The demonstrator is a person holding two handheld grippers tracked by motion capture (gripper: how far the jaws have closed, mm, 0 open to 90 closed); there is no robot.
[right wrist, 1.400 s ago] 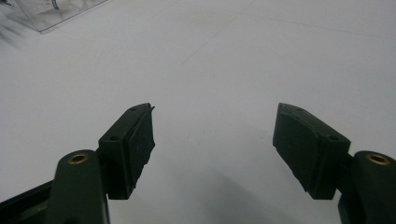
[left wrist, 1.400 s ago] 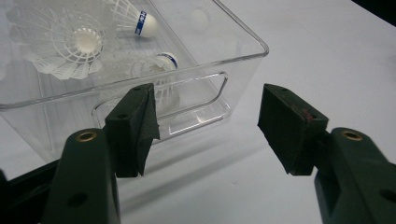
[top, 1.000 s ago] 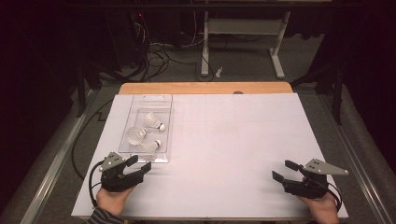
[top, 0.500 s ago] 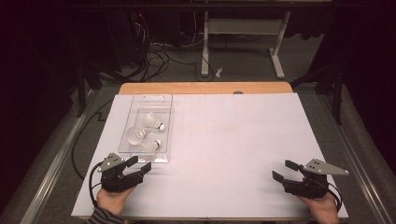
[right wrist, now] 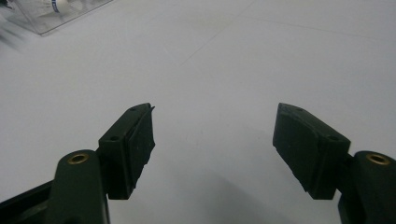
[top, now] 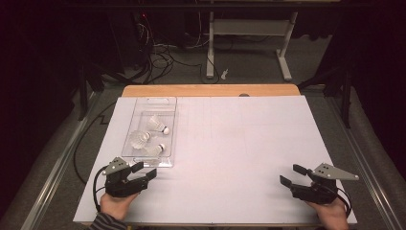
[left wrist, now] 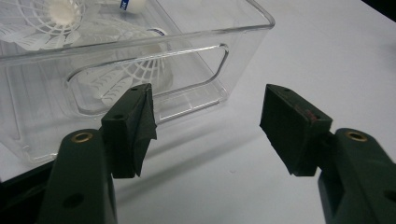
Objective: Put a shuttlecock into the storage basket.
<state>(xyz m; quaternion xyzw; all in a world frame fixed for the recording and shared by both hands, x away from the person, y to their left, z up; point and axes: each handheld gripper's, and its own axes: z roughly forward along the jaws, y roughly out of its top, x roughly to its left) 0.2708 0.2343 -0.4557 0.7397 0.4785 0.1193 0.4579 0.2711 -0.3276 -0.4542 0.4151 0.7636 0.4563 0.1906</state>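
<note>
- Sitting in the clear bin (top: 168, 125) at the table's (top: 239, 158) left-centre: three shuttlecocks (top: 140, 139), white, lying loose on their sides, none gripped.
- L gripper (top: 145, 171) just beside the bin's near end, jaws apart, nothing between them; in the left gripper view the bin's handle cut-out (left wrist: 154, 74) sits right ahead of my jaws, w/ a shuttlecock skirt behind it.
- R gripper (top: 293, 174) well apart, near-right corner, jaws also apart, bare white sheet in front.
- Step, as I read it: pre-reach, approach to bin not yet begun.
- Next move prob needs L lifted over the bin wall, then down onto the nearest shuttlecock; light squeeze, skirt looks flimsy.
</note>
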